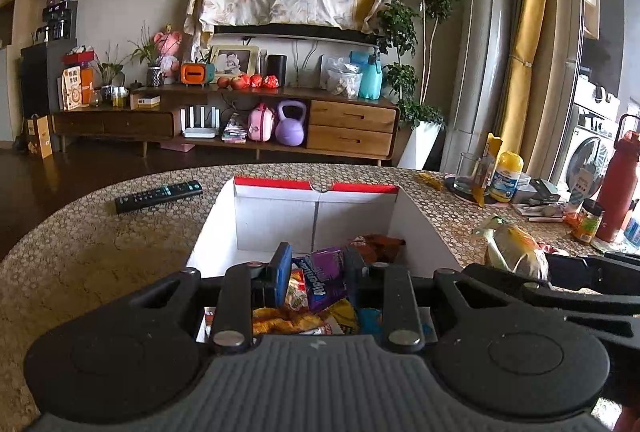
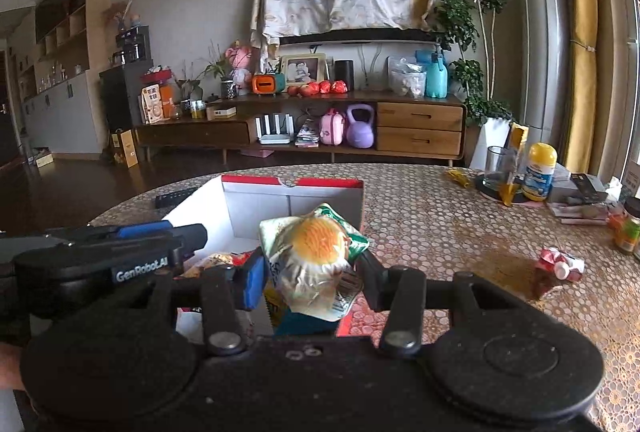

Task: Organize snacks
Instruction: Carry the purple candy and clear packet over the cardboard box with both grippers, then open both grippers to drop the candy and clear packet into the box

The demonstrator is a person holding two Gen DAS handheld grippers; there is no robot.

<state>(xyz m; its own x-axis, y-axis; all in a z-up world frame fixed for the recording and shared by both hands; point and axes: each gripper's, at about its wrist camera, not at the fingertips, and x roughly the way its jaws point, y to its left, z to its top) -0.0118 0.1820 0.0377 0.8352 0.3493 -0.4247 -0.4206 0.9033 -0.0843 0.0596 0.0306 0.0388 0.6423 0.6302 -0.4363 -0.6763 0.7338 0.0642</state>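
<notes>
Box (image 1: 416,228) on the desk (image 1: 100,232) already has several snack packs inside, so approx. halfway by my read. Left gripper (image 1: 316,272) clamps a purple candy bag (image 1: 326,278) over the box, not yet dropped. Right gripper (image 2: 312,268) grasps a puffy clear bun pack (image 2: 316,252), orange-topped, above the box's right side. One red wrapper (image 2: 560,266) left on the desk, well apart.

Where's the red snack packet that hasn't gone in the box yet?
In the right wrist view the red snack packet lies on the table, right of the white box and near the jars at the table's right edge.
</notes>
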